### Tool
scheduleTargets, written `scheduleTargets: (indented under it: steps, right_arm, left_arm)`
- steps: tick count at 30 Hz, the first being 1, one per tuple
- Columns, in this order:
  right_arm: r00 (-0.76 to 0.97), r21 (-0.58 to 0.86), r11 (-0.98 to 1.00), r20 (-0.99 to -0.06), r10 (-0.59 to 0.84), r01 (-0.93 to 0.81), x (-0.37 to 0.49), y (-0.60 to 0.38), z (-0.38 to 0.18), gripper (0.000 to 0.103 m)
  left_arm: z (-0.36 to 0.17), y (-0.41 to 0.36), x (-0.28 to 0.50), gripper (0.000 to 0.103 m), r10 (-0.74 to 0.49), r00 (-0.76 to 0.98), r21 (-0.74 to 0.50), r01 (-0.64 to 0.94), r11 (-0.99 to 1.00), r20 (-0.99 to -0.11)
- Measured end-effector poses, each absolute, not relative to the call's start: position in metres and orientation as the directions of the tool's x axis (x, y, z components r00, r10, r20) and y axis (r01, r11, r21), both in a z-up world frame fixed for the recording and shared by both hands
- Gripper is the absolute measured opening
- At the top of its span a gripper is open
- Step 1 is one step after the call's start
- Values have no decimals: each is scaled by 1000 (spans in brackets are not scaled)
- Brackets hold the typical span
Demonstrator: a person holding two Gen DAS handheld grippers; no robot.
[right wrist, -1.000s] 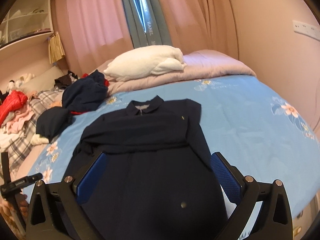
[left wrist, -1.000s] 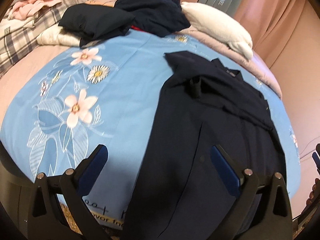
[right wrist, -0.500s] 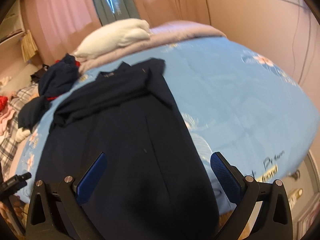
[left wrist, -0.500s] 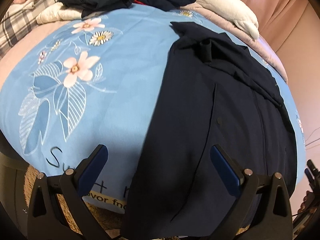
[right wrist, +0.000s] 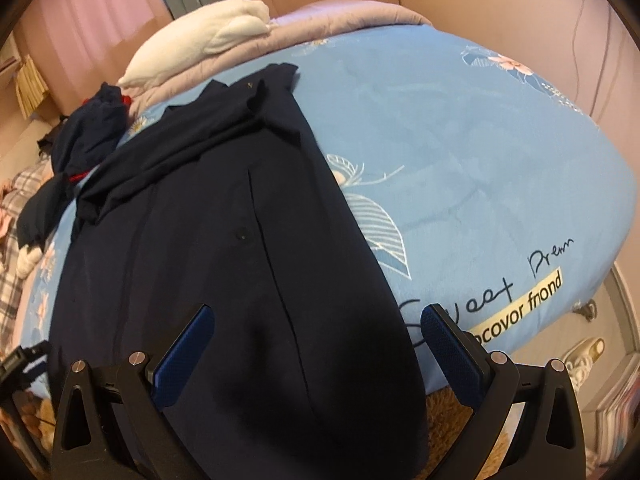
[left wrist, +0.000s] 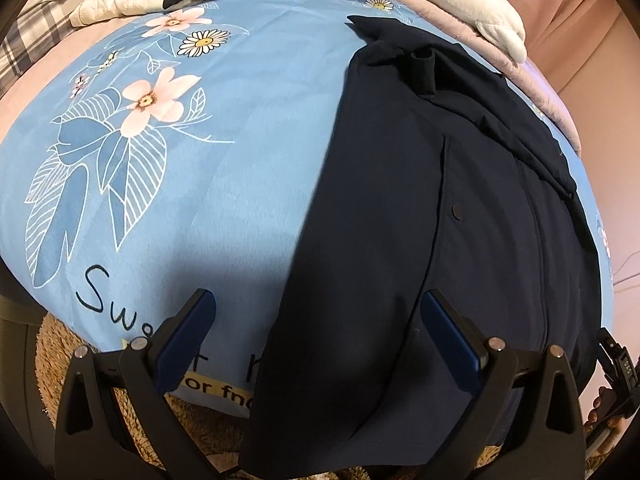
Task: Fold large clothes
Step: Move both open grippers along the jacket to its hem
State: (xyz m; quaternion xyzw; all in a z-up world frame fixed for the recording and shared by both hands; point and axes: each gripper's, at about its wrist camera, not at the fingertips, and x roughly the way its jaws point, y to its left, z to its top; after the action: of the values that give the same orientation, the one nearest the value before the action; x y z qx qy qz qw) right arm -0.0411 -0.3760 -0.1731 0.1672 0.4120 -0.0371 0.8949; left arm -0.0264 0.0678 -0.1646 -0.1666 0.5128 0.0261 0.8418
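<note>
A long dark navy garment [left wrist: 440,208] lies flat on the blue floral bedspread [left wrist: 200,168], sleeves folded across its top, its hem hanging over the bed's near edge. It also shows in the right wrist view [right wrist: 200,248]. My left gripper [left wrist: 318,340] is open and empty, above the garment's lower left edge. My right gripper [right wrist: 316,354] is open and empty, above the garment's lower right part, near the hem.
A white pillow [right wrist: 208,40] and a pink quilt [right wrist: 340,16] lie at the head of the bed. A heap of dark clothes [right wrist: 88,128] and plaid fabric [left wrist: 36,28] sit at the far left. A brown fuzzy rug [left wrist: 56,344] lies below the bed edge.
Both grippers have dropped lower and closer to the garment's hem end, tilting down toward the near edge of the bed. Both stay open. The garment has not moved.
</note>
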Motion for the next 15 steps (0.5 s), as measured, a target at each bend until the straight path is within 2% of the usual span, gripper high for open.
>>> scheduleTargets:
  steps: [15]
  right_arm:
    - [617,261,944,-783,84,203,-38,-379,-185,102]
  left_arm:
    - [-172,64,-27,102,-131,447,-233,-182,955,-885]
